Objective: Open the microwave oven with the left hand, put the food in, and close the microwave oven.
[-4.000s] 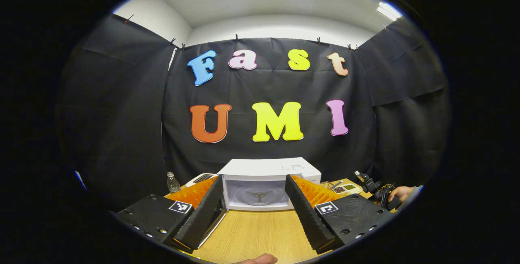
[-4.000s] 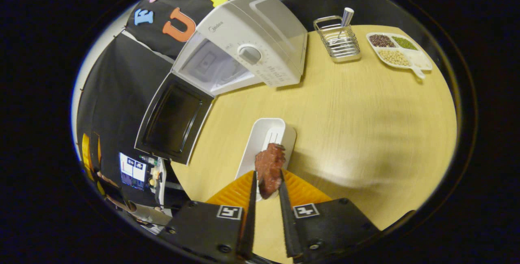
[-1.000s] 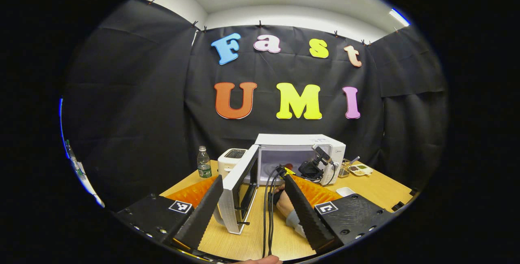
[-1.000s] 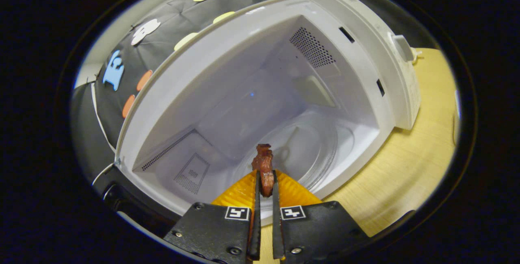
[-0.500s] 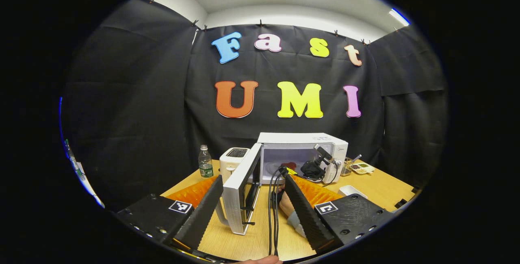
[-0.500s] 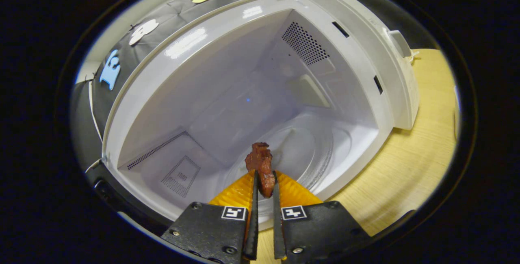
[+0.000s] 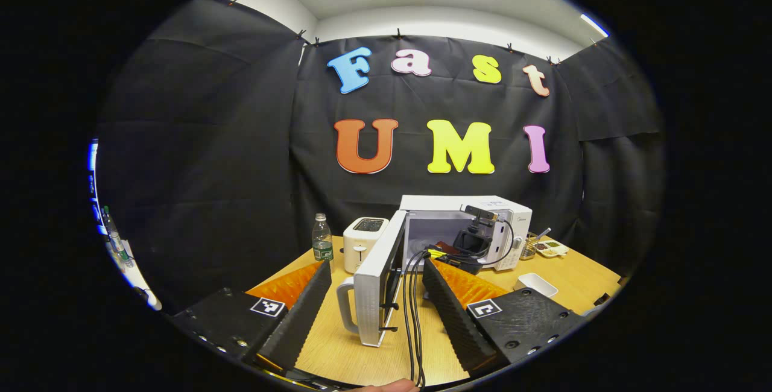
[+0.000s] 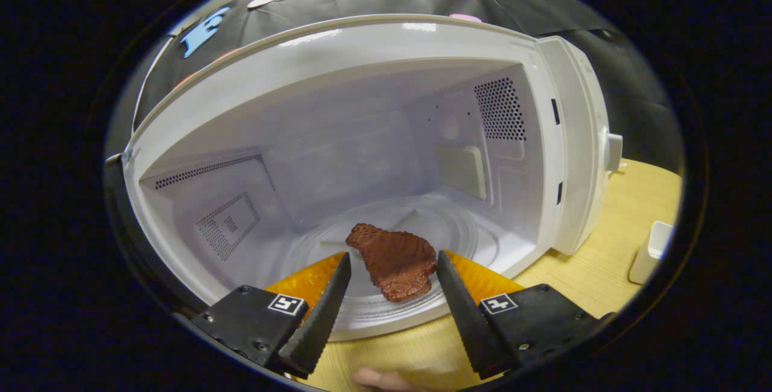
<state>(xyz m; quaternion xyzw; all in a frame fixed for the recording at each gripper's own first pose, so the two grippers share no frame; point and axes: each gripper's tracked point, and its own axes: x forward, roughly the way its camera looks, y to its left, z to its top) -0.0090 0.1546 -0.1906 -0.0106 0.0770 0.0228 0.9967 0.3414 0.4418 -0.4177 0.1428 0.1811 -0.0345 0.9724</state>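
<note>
Half a second ago my right gripper [image 8: 392,268] pinched the meat [image 8: 395,262]; now fingers spread wide, empty, meat flat on the turntable [image 8: 464,232], lower centre. Left gripper [image 7: 377,283] open, empty; door [image 7: 380,283] next.

From the left gripper view we face the microwave [image 7: 464,223] from afar; our right gripper view peers closely inside it.

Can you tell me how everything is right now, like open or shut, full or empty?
microwave oven: open, meat inside.
microwave door: swung wide open.
meat: lying flat on the glass turntable, let go.
right tongs: open, either side of the meat.
left tongs: open, holding nothing.
white tray: looks empty.
water bottle: upright, cap on.
toaster: nothing sticking out.
</note>
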